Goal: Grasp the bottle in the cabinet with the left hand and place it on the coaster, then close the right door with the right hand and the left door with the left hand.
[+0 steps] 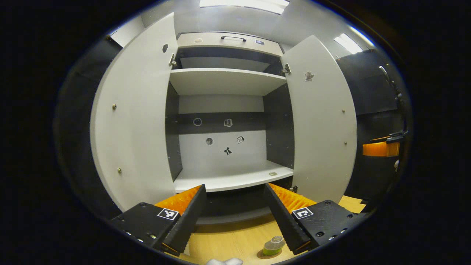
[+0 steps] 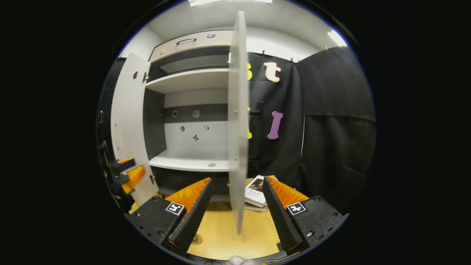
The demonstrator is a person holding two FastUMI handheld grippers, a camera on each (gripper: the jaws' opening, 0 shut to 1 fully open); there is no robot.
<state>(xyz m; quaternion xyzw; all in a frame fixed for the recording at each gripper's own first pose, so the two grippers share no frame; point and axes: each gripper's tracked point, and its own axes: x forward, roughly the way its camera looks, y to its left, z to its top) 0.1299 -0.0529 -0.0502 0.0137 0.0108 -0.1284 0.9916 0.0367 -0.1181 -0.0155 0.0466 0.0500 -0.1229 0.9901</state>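
The bottle (image 1: 273, 245) already stands on the coaster (image 1: 265, 254) on the tabletop (image 1: 228, 239), so the right door (image 2: 237, 121) is next: it stands edge-on between the fingers of the wide-open, empty right claw (image 2: 237, 217), the nearer one. The left claw (image 1: 233, 221) is open and empty too.

Cabinet (image 1: 224, 82): white, dark inner side walls, shelves bare, both doors open. Left door (image 1: 136, 117) swung wide. Right door (image 1: 320, 121) also open; in right gripper view it stands edge-on (image 2: 237, 121). Bottle (image 1: 273, 246): small, clear with green band, upright on round brown coaster (image 1: 265, 254), on the wooden tabletop (image 1: 228, 243) near its front edge, before the cabinet.
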